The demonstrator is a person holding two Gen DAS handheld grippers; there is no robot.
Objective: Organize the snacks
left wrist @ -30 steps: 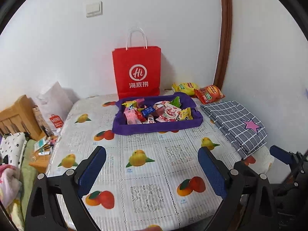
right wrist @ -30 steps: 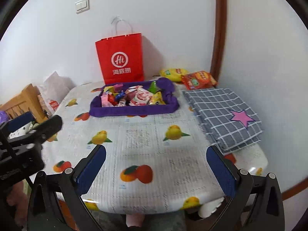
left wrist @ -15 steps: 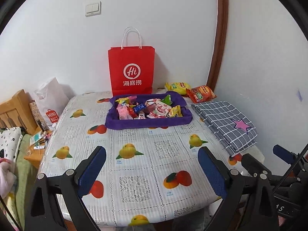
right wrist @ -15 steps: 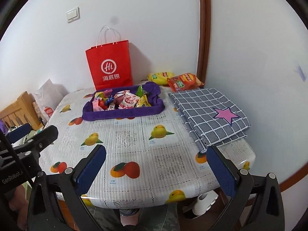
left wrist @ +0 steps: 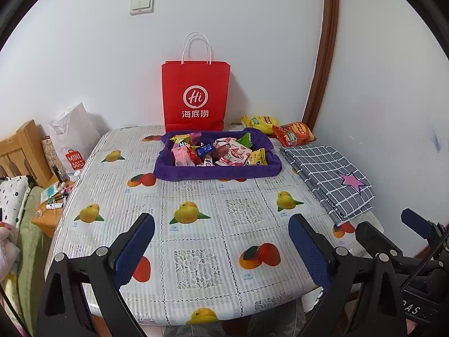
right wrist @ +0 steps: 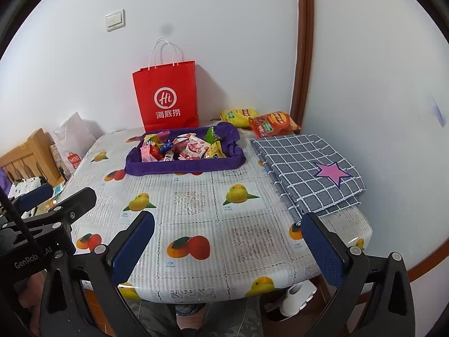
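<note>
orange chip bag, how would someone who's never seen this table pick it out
Find the red paper bag standing against the wall. To its right, in the table's far corner, lie two chip bags. The orange chip bag is the one nearer the checked cloth; its neighbour is yellow.

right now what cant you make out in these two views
- Red bag: its inside is hidden by its own front, both views.
- Purple tray: lower snacks buried under top ones; print too small.
- Yellow chip bag: partly behind the orange one, right view.
- Under the table: cut off.
</note>
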